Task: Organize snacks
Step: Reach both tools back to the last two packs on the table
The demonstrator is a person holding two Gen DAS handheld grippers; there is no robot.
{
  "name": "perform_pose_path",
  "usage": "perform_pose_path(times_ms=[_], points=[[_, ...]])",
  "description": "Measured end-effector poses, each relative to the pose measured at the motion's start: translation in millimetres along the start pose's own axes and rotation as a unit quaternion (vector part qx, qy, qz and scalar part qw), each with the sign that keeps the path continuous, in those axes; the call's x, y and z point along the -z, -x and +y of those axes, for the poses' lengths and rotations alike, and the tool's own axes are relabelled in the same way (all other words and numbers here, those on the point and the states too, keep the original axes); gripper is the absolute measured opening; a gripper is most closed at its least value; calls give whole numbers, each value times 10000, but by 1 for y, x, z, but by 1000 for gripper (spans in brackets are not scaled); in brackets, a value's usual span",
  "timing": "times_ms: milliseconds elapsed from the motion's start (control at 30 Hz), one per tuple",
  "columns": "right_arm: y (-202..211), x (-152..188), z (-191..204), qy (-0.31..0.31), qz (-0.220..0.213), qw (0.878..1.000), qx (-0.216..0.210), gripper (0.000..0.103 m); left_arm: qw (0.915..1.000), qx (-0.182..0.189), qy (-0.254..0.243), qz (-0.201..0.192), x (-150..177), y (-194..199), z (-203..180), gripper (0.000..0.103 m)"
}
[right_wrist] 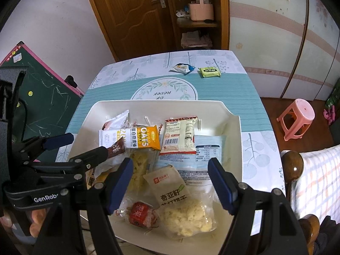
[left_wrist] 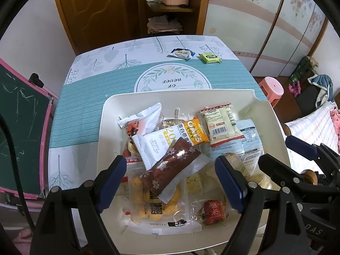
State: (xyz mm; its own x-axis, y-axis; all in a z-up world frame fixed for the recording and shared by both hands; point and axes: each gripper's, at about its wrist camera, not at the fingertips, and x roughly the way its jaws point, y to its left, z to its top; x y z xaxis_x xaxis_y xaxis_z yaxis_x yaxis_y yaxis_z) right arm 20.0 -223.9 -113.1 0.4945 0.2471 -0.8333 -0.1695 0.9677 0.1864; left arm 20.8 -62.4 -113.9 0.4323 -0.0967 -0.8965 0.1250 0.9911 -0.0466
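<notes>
Both grippers hung jaws apart, gripping nothing, over the white tray (left_wrist: pixel 265 114) of snacks; brown packet (left_wrist: pixel 174 165) lay between left gripper (left_wrist: pixel 172 180) fingers, cracker pack (right_wrist: pixel 180 201) between right gripper (right_wrist: pixel 170 182) fingers. Green packet (left_wrist: pixel 210 57) sat at 1 o'clock on the table.

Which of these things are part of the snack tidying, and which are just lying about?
Part of the job: white tray of snack packets, brown snowflake packet, green packet and blue-edged packet out on the tablecloth.

Just lying about: pink stool, chalkboard, pink basket on the shelf.
</notes>
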Motion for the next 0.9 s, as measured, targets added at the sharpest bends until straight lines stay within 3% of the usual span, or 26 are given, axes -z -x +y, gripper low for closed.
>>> perform_pose_path(times_ms=[333, 533, 700, 900], points=[[-7, -5, -3, -32, 87, 9999, -114, 73, 9998, -136, -125, -112, -9, 0, 0, 84], [-7, -27, -10, 17, 139, 9997, -179, 73, 9991, -99, -304, -277, -48, 16, -2, 84], [4, -79, -25, 250, -171, 9994, 190, 73, 9949, -286, -695, -671, -107, 41, -11, 84], [23, -168, -47, 531, -699, 9923, 876, 73, 9858, -567, -1103, -1130, -189, 58, -30, 85]])
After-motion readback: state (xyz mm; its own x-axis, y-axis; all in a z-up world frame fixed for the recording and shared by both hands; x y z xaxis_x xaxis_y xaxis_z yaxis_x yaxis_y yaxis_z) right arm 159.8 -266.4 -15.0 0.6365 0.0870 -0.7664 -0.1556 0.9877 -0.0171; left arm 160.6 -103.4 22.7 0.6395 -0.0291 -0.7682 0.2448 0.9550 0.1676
